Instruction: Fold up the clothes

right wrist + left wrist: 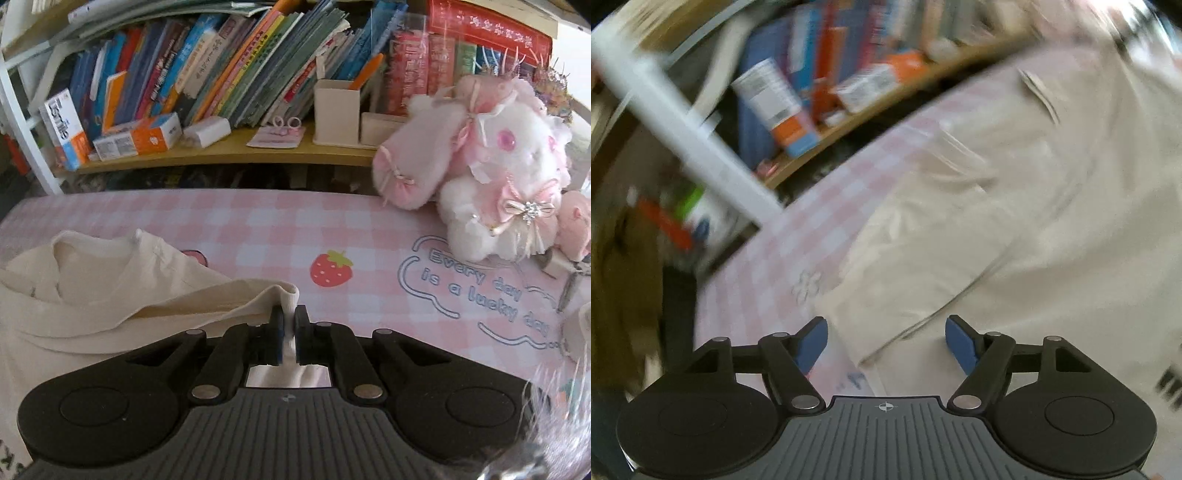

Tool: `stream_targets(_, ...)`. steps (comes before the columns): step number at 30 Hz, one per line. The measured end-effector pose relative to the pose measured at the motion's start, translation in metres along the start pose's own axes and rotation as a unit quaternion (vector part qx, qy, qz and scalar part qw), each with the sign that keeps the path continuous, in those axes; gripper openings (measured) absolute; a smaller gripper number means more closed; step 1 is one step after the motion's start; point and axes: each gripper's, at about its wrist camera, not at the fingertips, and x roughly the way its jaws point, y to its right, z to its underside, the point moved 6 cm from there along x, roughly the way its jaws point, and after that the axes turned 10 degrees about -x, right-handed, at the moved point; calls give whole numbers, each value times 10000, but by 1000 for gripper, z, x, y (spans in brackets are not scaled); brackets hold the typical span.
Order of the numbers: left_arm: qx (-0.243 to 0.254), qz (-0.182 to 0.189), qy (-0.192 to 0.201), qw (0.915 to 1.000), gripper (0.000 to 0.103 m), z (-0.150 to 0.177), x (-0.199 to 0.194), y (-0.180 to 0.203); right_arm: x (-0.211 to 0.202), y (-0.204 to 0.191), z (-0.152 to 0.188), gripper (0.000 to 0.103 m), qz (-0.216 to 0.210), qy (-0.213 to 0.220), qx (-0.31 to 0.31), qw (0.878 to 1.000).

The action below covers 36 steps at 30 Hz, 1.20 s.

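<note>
A cream garment (pixel 997 206) lies spread over the pink checked cloth (pixel 798 236) in the blurred left wrist view. My left gripper (pixel 886 341) hangs above the garment's near edge, its blue pads (pixel 812 343) wide apart with nothing pinched between them. In the right wrist view the same cream garment (pixel 110 288) lies at the left, with a ribbed hem corner drawn up. My right gripper (pixel 289 325) is shut on that hem corner, and white fabric shows between the pads and behind them.
A wooden shelf (pixel 229 151) of leaning books and boxes runs along the far side. A white and pink plush toy (pixel 495 184) sits at the right on the checked cloth (pixel 369 229). A white frame post (pixel 683 136) stands at the left.
</note>
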Motion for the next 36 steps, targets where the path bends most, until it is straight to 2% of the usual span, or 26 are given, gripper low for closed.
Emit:
stream_targets(3,592,-82,79,9982,73,-4,7,9,4,-3,2,5,173,-64,-241,9995)
stream_targets(4,663,-41,51,9978,59,-5,8,9,5,-3,3,5,212,-64,-267,9994)
stream_targets(5,734,1,23,9973,20,-6,10,9,6,-3,4,5,225,-65,-249,9994)
stream_targets(6,758,1,-64,9971,2,-6,13,7,7,-2,5,5,231,-52,-211,9995)
stream_targets(9,432,7,129,9990,0,-12,5,-8,0,0,5,5,229,59,-75,9997)
stream_targets(11,48,10,427,9991,0,-25,-6,-21,-7,3,5,5,202,185,71,9996)
stream_targets(13,-378,31,662,9971,0,-41,-12,-35,-15,9,3,4,151,414,414,9982)
stream_targets(15,-945,104,661,9933,0,-54,-3,-51,-15,20,2,4,84,536,906,9944)
stream_targets(16,-1259,161,481,9907,7,-57,9,-59,-9,25,2,4,61,496,1122,9924)
stream_targets(18,-1916,269,-161,9810,20,-57,47,-71,8,33,5,5,-2,258,1423,9895)
stream_targets(19,-2105,266,-428,9763,29,-56,63,-73,18,33,7,5,91,61,1385,9903)
stream_targets(20,-2160,222,-580,9744,34,-55,73,-73,27,33,10,11,208,-134,1326,9909)
stream_targets(21,-2135,146,-597,9750,36,-55,76,-71,32,32,11,16,375,-245,1174,9921)
stream_targets(24,-1920,-144,-347,9807,47,-54,62,-64,29,27,14,19,584,-301,652,9957)
stream_targets(26,-1716,-364,-91,9845,67,-54,47,-63,18,21,15,19,618,-239,285,9974)
stream_targets(28,-1533,-506,161,9868,82,-52,31,-61,7,11,16,21,591,-103,-125,9981)
stream_targets(33,-1510,-721,69,9859,83,-43,18,-66,-4,-36,13,23,-1,123,-879,9961)
stream_targets(36,-1767,-458,184,9830,83,-38,3,-60,0,-69,6,23,-489,151,-842,9951)
